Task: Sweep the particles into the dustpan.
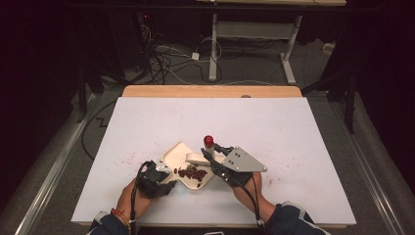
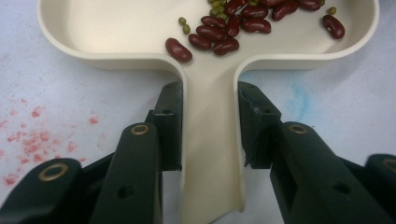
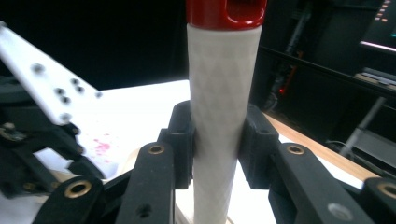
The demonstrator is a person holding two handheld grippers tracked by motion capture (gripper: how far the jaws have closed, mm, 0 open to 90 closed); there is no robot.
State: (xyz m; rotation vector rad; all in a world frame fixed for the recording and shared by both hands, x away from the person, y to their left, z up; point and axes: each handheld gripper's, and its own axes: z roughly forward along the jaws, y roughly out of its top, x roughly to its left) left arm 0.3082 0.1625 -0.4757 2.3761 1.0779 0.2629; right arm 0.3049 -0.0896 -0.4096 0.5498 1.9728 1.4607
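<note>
Near the desk's [image 1: 274, 122] front edge, left tool [image 2: 208, 140] pinching the cream tray's [image 2: 116, 28] narrow spout from both sides, beans [image 2: 224, 32] heaped toward the tray's right half. Just beyond and right of that heap, right tool [image 3: 217, 144] pressed onto a white scoop's handle [image 3: 222, 93], red-capped, long axis tilted upward. Probably a scoop or sweep next, down-left into the beans; right tool nearer.

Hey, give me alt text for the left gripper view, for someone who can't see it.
A black gripper clamps the handle of a cream dustpan-shaped tray on a white table. Red kidney beans and a few small green beans lie in the tray, and pink specks dot the table at left.
</note>
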